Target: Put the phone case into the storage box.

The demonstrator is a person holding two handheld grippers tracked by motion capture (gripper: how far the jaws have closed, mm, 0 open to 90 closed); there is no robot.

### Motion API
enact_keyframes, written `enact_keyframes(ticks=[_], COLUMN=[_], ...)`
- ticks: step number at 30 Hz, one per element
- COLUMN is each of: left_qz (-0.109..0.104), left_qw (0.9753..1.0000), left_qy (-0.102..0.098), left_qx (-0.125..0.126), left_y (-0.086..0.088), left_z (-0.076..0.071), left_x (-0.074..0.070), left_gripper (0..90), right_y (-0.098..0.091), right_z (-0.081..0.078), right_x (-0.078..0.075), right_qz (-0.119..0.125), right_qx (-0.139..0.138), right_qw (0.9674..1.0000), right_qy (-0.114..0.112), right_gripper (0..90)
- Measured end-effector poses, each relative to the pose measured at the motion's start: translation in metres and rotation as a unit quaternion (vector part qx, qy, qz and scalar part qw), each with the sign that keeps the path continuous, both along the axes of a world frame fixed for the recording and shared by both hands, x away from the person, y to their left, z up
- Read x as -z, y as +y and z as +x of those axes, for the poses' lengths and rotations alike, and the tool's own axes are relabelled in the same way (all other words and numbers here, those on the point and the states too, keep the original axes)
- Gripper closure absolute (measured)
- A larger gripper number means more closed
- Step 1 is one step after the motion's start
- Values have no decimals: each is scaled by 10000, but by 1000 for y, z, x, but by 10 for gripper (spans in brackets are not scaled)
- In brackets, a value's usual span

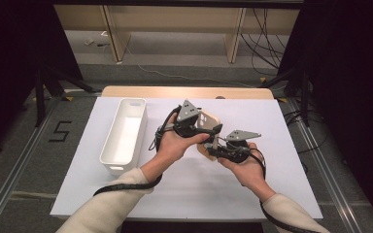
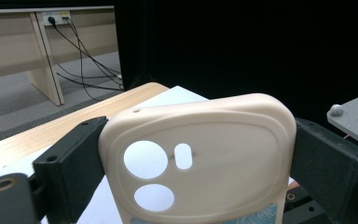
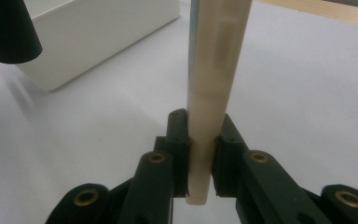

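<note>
A cream phone case [image 1: 209,119] with round camera cutouts is held up above the white table sheet between both grippers. In the left gripper view the case [image 2: 205,140] stands broadside, and my left gripper [image 2: 198,154] has one black jaw pressed against each of its long sides. A blue patterned patch [image 2: 247,215] shows at the case's lower edge. In the right gripper view the case [image 3: 216,56] is seen edge-on, and my right gripper [image 3: 200,140] is shut on its thin lower end. From above, the left gripper [image 1: 201,130] and right gripper [image 1: 217,145] sit close together at mid-table.
A long white bin [image 1: 108,145] lies left of the hands, and its wall [image 3: 98,32] stands close by in the right gripper view. The white sheet [image 1: 184,194] covers a wooden table [image 1: 184,92]. Dark curtains flank both sides, with shelf legs and cables behind.
</note>
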State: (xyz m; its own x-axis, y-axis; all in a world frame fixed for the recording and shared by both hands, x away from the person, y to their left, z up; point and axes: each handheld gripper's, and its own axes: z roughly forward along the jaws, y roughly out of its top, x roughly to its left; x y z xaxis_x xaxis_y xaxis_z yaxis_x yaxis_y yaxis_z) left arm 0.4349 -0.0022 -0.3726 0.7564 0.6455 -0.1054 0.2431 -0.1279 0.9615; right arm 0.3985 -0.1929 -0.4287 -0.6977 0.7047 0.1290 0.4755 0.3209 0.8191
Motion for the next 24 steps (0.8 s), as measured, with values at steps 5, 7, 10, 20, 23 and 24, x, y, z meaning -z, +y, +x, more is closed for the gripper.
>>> enact_keyframes(ticks=[5, 7, 10, 20, 23, 24], left_qz=[-1, -4, -4, 20, 9, 6], left_qw=[10000, 10000, 10000, 9998, 9998, 9998], left_qy=[1, -11, -29, -173, -197, -199], left_qx=[3, 14, 28, -9, -45, -60], left_y=[2, 2, 2, 6, 9, 10], left_z=[-1, -1, -1, 0, 0, 0], left_x=[-2, -3, -5, -10, -11, -12], left_gripper=[98, 100, 103, 105, 105, 105], right_y=[0, 0, 0, -6, -7, -7], right_z=[0, 0, 0, -1, -1, -2], right_x=[-1, -1, -2, -4, -3, -3], right_qz=[-1, -4, 4, 207, 263, 274], right_qx=[-43, -44, -44, -41, -58, -108], right_qw=[9999, 9999, 9999, 9995, 9992, 9991], right_qy=[-97, -128, -158, -248, -291, -301], right_gripper=[783, 774, 748, 432, 288, 250])
